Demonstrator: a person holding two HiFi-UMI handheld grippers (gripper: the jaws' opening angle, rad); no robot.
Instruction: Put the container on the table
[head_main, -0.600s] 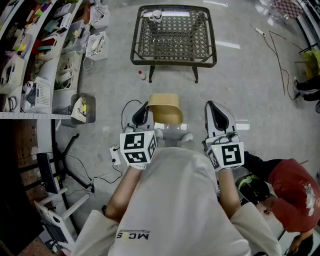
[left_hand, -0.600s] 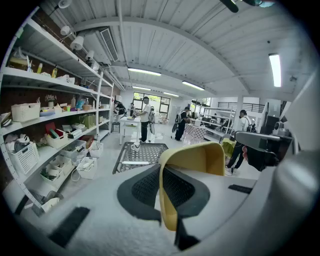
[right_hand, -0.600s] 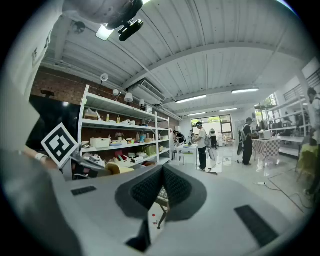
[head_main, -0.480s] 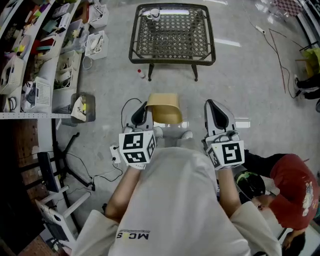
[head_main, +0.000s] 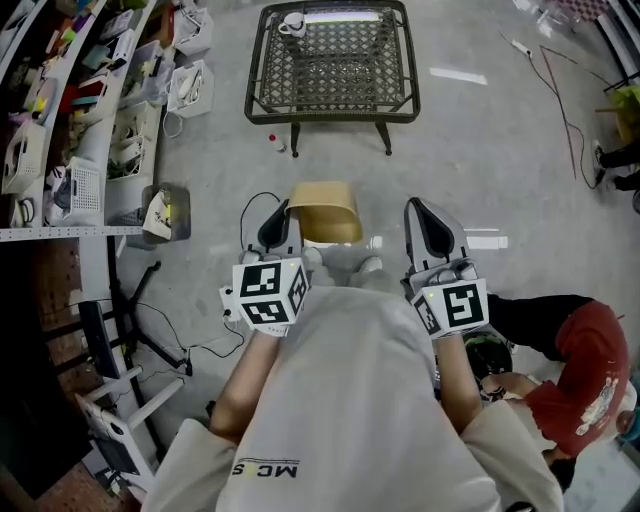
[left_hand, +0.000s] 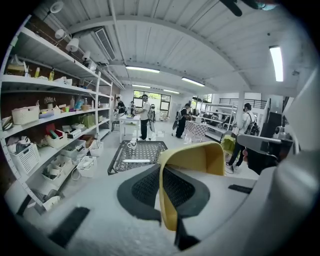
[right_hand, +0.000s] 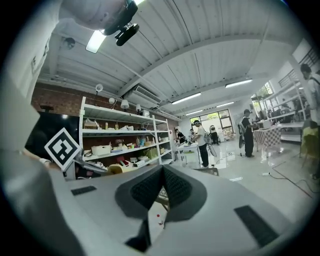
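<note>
- So, key relation: the container (head_main: 325, 213) is up in the air over the floor, and the table (head_main: 330, 113) lies straight ahead of it, well apart, w/ its near edge facing the person.
- The left gripper (head_main: 278, 225) carries it: fingers (left_hand: 145, 187) clamped on the container's left wall, the thin yellow wall (left_hand: 192, 157) pinched edge-on between the pads.
- The container's long axis runs left-right, so most of it hangs off to the right of the left gripper, towards the body's midline.
- The right gripper (head_main: 430, 225) is level w/ the left one, near the container's right end but not touching; fingers (right_hand: 145, 192) together, nothing between them.
- Contents: nothing visible inside the container, tho only part of the inside shows.
- The table top is open metal lattice, mostly bare; a white cup (head_main: 292, 24) sits at the far left corner.
- Judgement: next move prob. a forward carry and lowering on the near or middle part, clear of the cup; w/ a one-wall grip the load could tilt.
</note>
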